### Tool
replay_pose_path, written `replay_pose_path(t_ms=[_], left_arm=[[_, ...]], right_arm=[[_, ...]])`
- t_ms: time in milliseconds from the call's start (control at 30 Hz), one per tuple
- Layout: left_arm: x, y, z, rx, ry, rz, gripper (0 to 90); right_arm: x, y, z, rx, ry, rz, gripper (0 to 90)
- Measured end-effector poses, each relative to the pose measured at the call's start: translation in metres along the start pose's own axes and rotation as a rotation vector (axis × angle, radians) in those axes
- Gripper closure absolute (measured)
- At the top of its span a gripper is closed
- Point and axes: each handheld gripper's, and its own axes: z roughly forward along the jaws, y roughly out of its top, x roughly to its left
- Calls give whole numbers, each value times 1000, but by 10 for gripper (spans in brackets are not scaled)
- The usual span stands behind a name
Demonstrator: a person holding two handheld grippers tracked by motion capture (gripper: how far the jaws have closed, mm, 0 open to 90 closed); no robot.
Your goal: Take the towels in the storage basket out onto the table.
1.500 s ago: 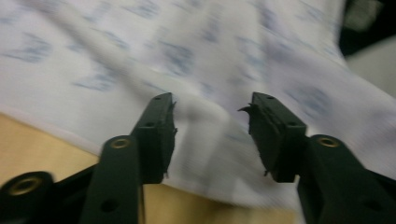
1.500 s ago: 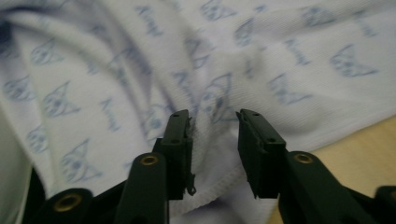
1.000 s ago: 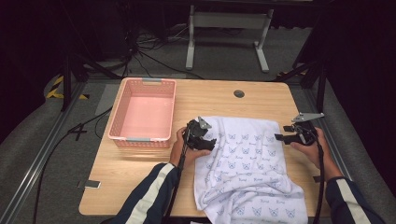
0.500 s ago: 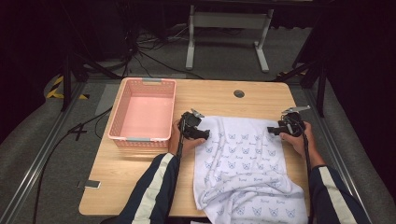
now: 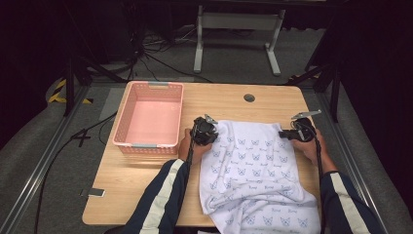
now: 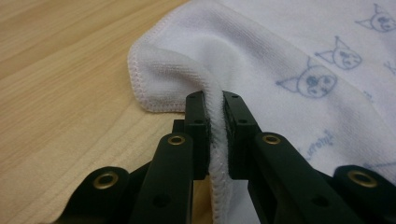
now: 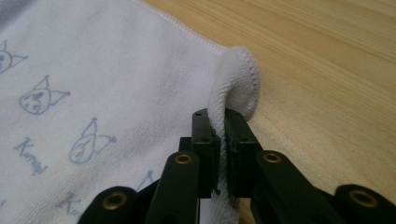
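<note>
You have a white towel printed with small blue cat faces spread on the wooden tabletop, its near end hanging over the tabletop's near edge between your forearms. Your left gripper sits at the towel's far left corner, your right gripper at its far right corner, both low at the tabletop.

In the left gripper view, your fingers have just been closing and now clamp the stitched hem of the towel: the edge runs up between the two black pads and curls over into a small hump just beyond them. The corner past the hump lies flat on the wood.

In the right gripper view it's the same: fingers have just been closing and now pinch the hem, with the towel corner rolled up into a loop right above the pads. Bare wood lies to the right of that corner.

Both grips are on the edge only, the thin fold of cloth pressed between the pads.

A pink plastic basket stands on the far left part of the tabletop, just beside your left hand, apart from the towel. Your right hand rests on the towel's right edge. A round grommet sits in the tabletop beyond the towel.
</note>
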Motion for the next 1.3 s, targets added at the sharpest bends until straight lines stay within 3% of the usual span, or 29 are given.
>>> replay_pose_path(t_ms=[100, 200, 300, 400, 500, 600, 633, 700, 733, 833, 967, 1033, 1100, 1133, 1200, 1267, 1300], left_arm=[[-5, 5, -6, -34, -25, 12, 822], [-16, 14, -18, -104, -45, 31, 823], [-28, 21, -33, -132, -57, 84, 825], [-38, 23, -52, -151, -83, 133, 827], [-47, 18, -71, -164, -121, 174, 828], [-59, 1, -92, -166, -172, 224, 830], [-65, -6, -100, -147, -170, 261, 830], [-69, -11, -105, -147, -187, 277, 830], [-74, -16, -110, -144, -204, 287, 830], [-89, -33, -123, -120, -226, 341, 829], [-106, -57, -128, -40, -275, 395, 826], [-113, -70, -125, -7, -327, 399, 814], [-120, -79, -119, 36, -319, 414, 814], [-122, -84, -115, 59, -337, 409, 814], [-125, -88, -110, 89, -317, 431, 814], [-125, -88, -106, 113, -295, 442, 815], [-125, -90, -100, 142, -263, 452, 816]], right_arm=[[0, -3, -2, -26, 14, -4, 865], [2, -2, -11, -64, 31, -25, 866], [7, 1, -28, -131, 62, -36, 867], [18, 2, -52, -188, 101, -92, 868], [28, -5, -73, -218, 146, -132, 869], [41, -20, -100, -248, 205, -184, 870], [45, -26, -107, -250, 218, -201, 870], [50, -33, -116, -252, 242, -212, 870], [55, -40, -121, -251, 262, -221, 870], [74, -59, -132, -220, 264, -276, 870], [98, -85, -140, -189, 345, -324, 869], [110, -98, -137, -151, 394, -352, 869], [119, -109, -131, -108, 429, -367, 869], [124, -113, -128, -74, 433, -384, 869], [131, -121, -121, -29, 441, -397, 869], [133, -122, -119, -15, 440, -404, 868], [136, -125, -112, 28, 402, -421, 868]])
